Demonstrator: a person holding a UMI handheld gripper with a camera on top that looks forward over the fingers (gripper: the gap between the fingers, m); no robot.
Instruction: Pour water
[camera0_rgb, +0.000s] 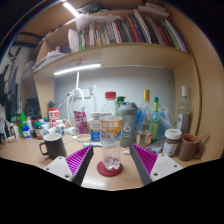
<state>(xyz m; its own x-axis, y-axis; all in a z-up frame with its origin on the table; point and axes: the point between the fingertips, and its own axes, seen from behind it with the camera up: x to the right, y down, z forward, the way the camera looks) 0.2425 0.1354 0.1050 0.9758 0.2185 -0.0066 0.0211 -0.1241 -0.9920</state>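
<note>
So, starting at the far left of the frame, a cluster of small jars and bottles (22, 127) is crowding the back of the wooden desk (20, 152), too small for me to tell apart. Just right of them a dark mug (53, 146) is sitting with its handle pointing left, near my left finger. Above it, in the upper left, a light strip (76, 69) is glowing under the bookshelf (120, 30), which is running across the top of the frame, packed with books.

I am holding my gripper (111, 160) open at the lower centre, its purple pads (80, 158) facing each other with a wide gap. A clear glass (111, 140) is standing between the fingers on a red coaster (110, 170), with space on either side (neither pad is touching it). It is resting on its own; whether it holds water I cannot tell.

Beyond the glass, a row of bottles is lining the wall: a clear plastic bottle (109, 103) directly behind, a grey can (128, 116) beside it, then a blue-tinted bottle (147, 118) and a tall clear bottle (184, 110) toward the right.

At lower right, a white-lidded jar (172, 141) is standing next to a brown cup (190, 146), both just beyond my right finger.
</note>
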